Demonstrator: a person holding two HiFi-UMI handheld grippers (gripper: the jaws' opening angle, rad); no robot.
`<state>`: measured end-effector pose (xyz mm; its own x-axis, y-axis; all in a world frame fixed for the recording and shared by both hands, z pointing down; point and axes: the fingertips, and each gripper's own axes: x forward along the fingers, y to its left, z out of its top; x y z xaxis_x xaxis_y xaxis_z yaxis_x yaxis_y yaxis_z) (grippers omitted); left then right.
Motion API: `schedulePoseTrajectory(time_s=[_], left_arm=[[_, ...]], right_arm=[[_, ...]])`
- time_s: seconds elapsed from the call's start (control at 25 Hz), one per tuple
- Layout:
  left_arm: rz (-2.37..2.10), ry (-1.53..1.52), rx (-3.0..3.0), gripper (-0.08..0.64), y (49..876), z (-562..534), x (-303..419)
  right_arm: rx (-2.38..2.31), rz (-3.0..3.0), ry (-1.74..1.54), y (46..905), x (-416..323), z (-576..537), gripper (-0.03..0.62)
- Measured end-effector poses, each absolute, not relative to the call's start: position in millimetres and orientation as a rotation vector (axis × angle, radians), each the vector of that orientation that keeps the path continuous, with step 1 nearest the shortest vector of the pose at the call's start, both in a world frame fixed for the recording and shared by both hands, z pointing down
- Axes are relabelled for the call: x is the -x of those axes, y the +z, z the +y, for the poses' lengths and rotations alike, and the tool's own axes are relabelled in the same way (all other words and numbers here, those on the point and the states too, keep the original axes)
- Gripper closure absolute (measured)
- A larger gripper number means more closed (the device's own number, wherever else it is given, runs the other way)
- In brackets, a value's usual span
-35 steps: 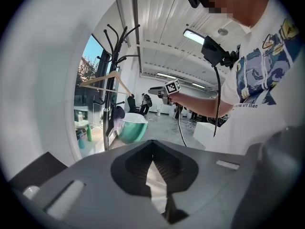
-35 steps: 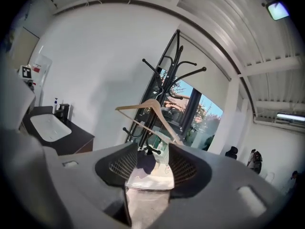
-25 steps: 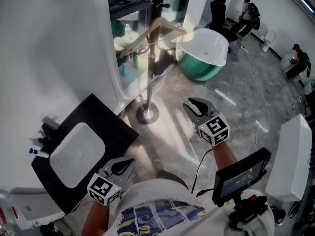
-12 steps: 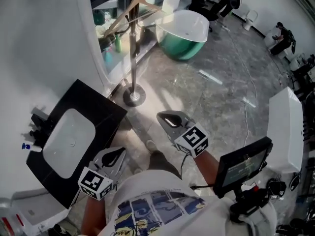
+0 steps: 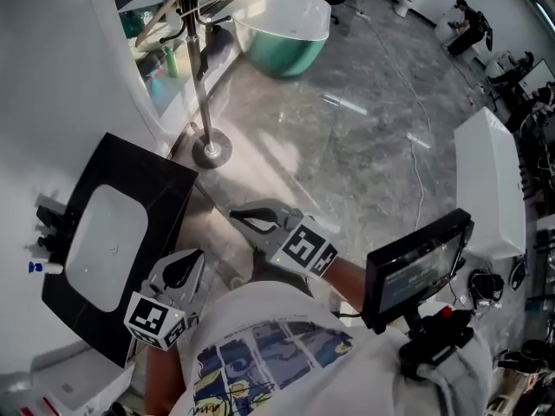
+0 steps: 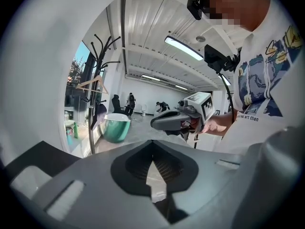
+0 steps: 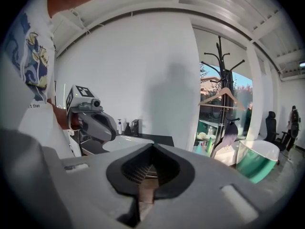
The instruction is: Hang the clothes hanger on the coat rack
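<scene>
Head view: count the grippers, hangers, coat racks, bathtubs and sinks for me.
grippers: 2, left gripper and right gripper
hanger: 1
coat rack: 1
bathtub: 1
sink: 1
Total: 6

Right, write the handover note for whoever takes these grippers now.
Left gripper: shut, empty, beside the black sink counter.
Right gripper: shut, empty, well away from the rack.
Clothes hanger: hanging on the coat rack by the window, with neither gripper touching it.
Done: the hanger looks hung.
Left: nothing obvious; perhaps check that it sits steady.
</scene>
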<state>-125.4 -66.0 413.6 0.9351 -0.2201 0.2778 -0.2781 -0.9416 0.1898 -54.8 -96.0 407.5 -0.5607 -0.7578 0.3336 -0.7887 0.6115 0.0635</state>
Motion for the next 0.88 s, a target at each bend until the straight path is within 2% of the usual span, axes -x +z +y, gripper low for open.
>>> schedulePoseTrajectory(time_s=[0.88], left_arm=[[-0.391, 0.379, -2.847, 0.557, 415.8, -59.6, 130.0]], right_arm=[[-1.141, -2.536, 0.093, 405.3, 85.0, -78.5, 0.591]])
